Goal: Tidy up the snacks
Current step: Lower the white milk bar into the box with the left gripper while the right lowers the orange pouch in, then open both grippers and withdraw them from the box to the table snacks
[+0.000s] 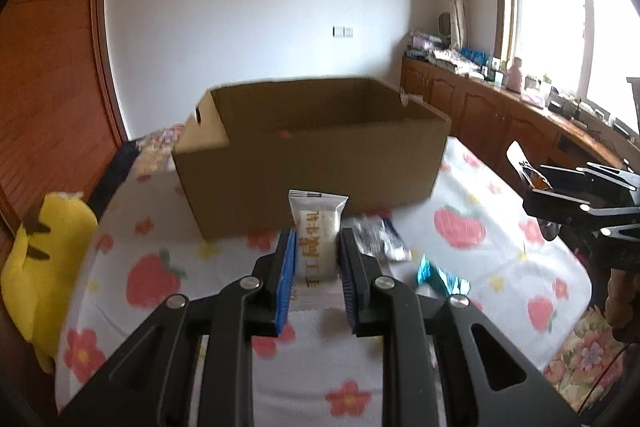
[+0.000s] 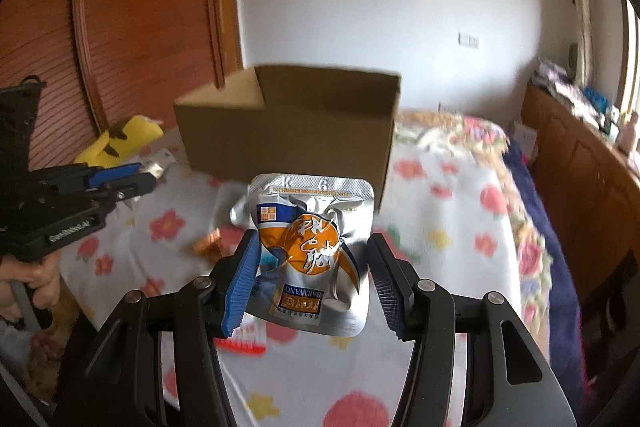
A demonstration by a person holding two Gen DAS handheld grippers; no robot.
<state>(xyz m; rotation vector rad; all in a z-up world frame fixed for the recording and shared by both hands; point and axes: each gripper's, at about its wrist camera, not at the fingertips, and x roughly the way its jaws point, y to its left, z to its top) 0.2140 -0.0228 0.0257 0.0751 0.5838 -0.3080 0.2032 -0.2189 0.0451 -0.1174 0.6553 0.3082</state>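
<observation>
An open cardboard box stands on a bed with a flowered sheet; it also shows in the right wrist view. My left gripper is shut on a white snack packet with gold writing, held above the sheet in front of the box. My right gripper is shut on a silver and orange snack pouch, also held in front of the box. The right gripper shows at the right edge of the left wrist view. The left gripper shows at the left of the right wrist view.
Loose snacks lie on the sheet in front of the box: a silver packet, a teal foil packet, a copper-coloured wrapper. A yellow plush toy sits at the bed's left edge. Wooden cabinets run along the right wall.
</observation>
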